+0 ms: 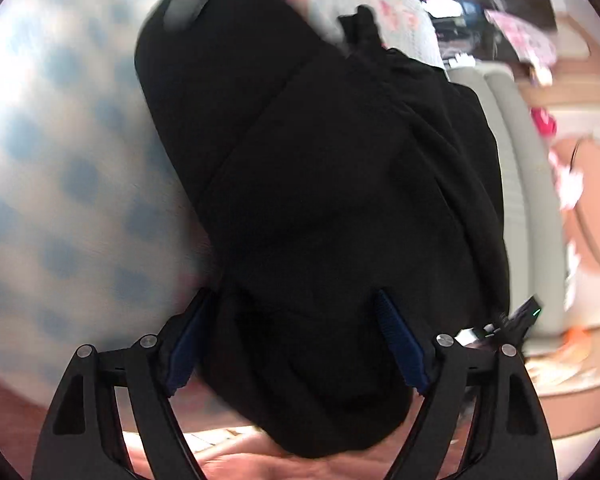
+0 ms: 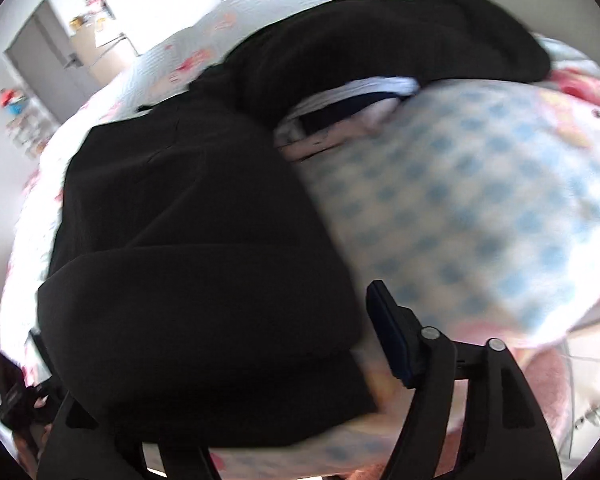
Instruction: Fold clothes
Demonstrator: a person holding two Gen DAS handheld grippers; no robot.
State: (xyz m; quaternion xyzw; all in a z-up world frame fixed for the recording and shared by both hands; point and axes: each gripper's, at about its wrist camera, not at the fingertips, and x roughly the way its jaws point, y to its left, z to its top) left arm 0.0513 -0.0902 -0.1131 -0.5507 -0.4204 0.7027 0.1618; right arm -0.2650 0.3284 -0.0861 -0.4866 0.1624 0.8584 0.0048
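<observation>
- Blue-and-white checked bedding (image 1: 60, 184) covered the bed, with a white quilt printed in pink (image 2: 188, 56) beyond it and a grey door (image 2: 48, 68) in the far corner of the room
- Left gripper (image 1: 296, 344) stood wide, blue pads (image 1: 400, 344) apart, with the black garment (image 1: 320, 200) lying between them; whether the pads pressed on the cloth could not be told
- Right gripper (image 2: 236, 352) also stood wide; one blue pad (image 2: 392, 340) showed clear just beside the garment's edge, the other finger hidden under the black cloth
- Black garment lay on the checked bedding, bunched in thick folds, a seam running across it and a dull oval patch (image 1: 186, 6) near its far end
- No writing could be read; both views were blurred
</observation>
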